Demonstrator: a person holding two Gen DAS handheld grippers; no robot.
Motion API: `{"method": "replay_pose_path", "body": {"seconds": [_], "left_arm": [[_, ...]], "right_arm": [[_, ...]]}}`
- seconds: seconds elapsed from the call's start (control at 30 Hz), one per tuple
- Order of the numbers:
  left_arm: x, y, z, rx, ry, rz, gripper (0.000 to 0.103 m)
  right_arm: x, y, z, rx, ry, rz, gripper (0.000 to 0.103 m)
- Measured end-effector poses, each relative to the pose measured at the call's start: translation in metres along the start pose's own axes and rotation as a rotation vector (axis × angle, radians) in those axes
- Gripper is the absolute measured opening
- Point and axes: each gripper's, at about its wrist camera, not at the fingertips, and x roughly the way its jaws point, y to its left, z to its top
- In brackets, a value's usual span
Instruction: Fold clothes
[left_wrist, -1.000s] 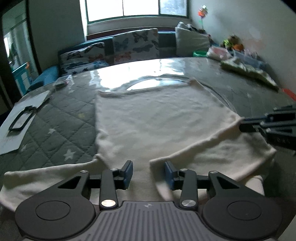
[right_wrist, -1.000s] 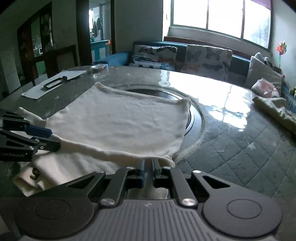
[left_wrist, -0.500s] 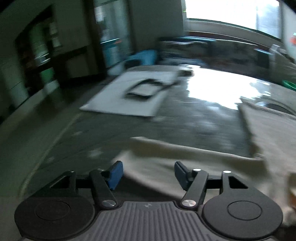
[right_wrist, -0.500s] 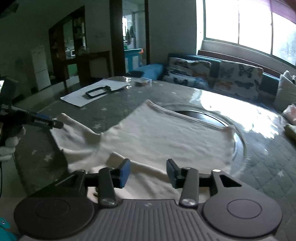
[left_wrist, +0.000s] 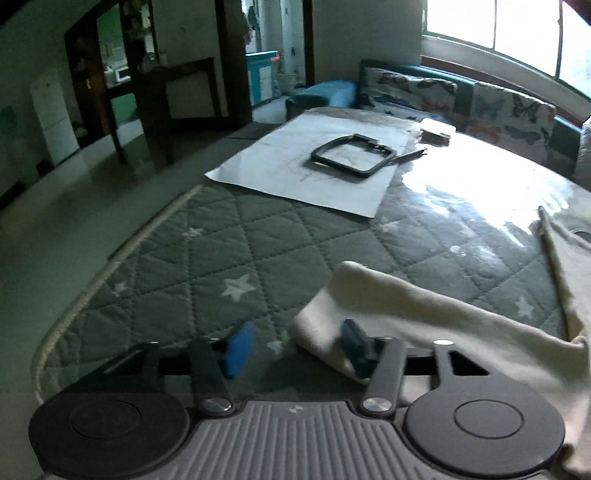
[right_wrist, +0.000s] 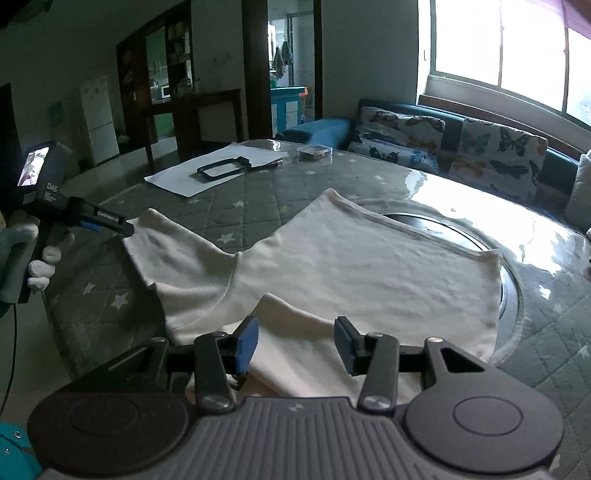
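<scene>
A cream long-sleeved shirt (right_wrist: 351, 258) lies flat on the quilted table cover (right_wrist: 258, 206). One sleeve (right_wrist: 295, 332) is folded across its near edge. The other sleeve (left_wrist: 424, 317) stretches out to the left. My left gripper (left_wrist: 297, 347) is at that sleeve's cuff and its jaws are closing. The cuff's end lies between them against the right pad, while the left pad stands clear of the cloth. In the right wrist view a gloved hand holds the left gripper (right_wrist: 127, 230) at the sleeve's tip. My right gripper (right_wrist: 295, 345) hovers open above the folded sleeve.
A white paper sheet (left_wrist: 280, 173) with a black rectangular frame (left_wrist: 351, 158) lies at the far left of the table. Beyond it is a small clear box (right_wrist: 316, 151). The table's corded edge (left_wrist: 110, 266) curves close on the left. A glass turntable (right_wrist: 513, 295) sits under the shirt's right side.
My left gripper swung left from the shirt's body to the outstretched sleeve's cuff, widened, then narrowed. My right gripper let go of the folded sleeve, opened and drew back a little.
</scene>
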Motion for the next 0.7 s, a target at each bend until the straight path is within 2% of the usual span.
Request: {"method": "replay_pose_path", "body": {"seconds": [0.1, 0.17, 0.33, 0.47, 0.7], "left_arm": [[-0.003, -0.003, 0.002, -0.006, -0.003, -0.027, 0.02], [-0.005, -0.005, 0.003, -0.01, -0.006, -0.043, 0.011], [-0.025, -0.012, 0.009, -0.03, -0.04, -0.152, 0.008], [-0.055, -0.031, 0.01, -0.012, -0.09, -0.282, 0.008], [-0.084, -0.072, -0.008, 0.048, -0.113, -0.506, 0.008]], "right_arm": [[-0.001, 0.001, 0.0, -0.001, 0.001, -0.002, 0.046], [-0.002, 0.001, 0.0, -0.001, -0.001, -0.003, 0.046], [-0.004, 0.0, 0.002, 0.018, -0.009, 0.009, 0.046], [-0.004, -0.003, 0.005, 0.052, -0.017, 0.032, 0.046], [-0.003, -0.007, 0.016, 0.117, -0.033, 0.089, 0.045]]}}
